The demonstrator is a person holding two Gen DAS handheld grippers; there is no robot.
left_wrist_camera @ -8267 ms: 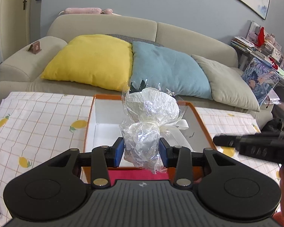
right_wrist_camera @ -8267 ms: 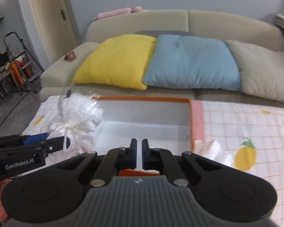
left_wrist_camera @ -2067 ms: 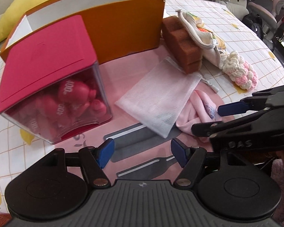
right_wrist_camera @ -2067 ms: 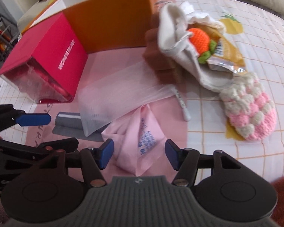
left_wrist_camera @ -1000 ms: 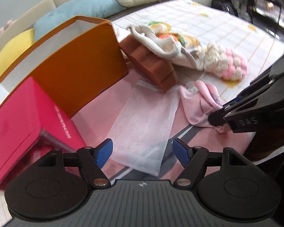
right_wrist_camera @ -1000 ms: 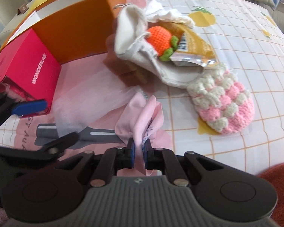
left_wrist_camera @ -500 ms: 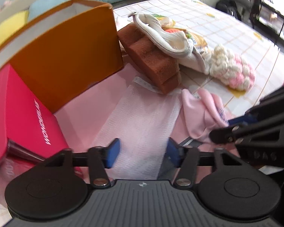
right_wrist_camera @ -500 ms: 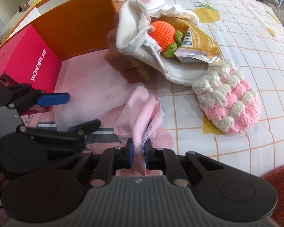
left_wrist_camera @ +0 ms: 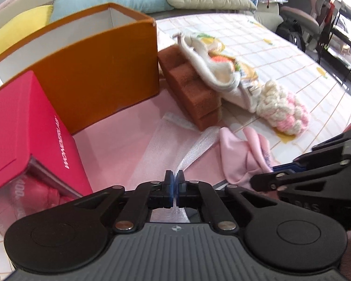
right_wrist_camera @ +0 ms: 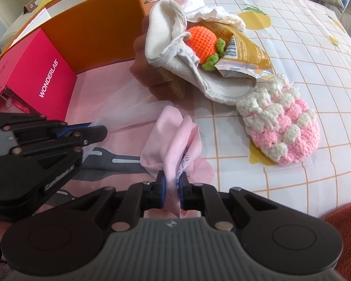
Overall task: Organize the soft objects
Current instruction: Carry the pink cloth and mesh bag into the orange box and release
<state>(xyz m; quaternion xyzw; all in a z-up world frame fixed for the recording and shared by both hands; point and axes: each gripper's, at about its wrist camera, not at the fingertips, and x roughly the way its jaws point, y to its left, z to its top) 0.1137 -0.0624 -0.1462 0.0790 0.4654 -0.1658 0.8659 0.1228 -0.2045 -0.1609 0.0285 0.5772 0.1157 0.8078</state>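
My left gripper (left_wrist_camera: 174, 182) is shut on the near edge of a sheer white mesh bag (left_wrist_camera: 166, 145) that lies on the pink mat (left_wrist_camera: 121, 140); it also shows in the right wrist view (right_wrist_camera: 98, 133). My right gripper (right_wrist_camera: 171, 185) is shut on a bunched pink cloth (right_wrist_camera: 173, 135), lifted a little off the mat; the cloth also shows in the left wrist view (left_wrist_camera: 243, 157). The orange box (left_wrist_camera: 100, 70) stands open behind, just beyond the mat.
A red WONDERLAB box (right_wrist_camera: 35, 75) lies at the left. A brown sponge block (left_wrist_camera: 189, 91), a cream pouch (right_wrist_camera: 175, 65) with a crocheted orange (right_wrist_camera: 202, 39) and a foil packet (right_wrist_camera: 243, 53), and a pink-white crochet piece (right_wrist_camera: 285, 128) lie to the right.
My left gripper has closed on the mesh bag's edge, which now bunches up. My right gripper still holds the pink cloth, a little higher.
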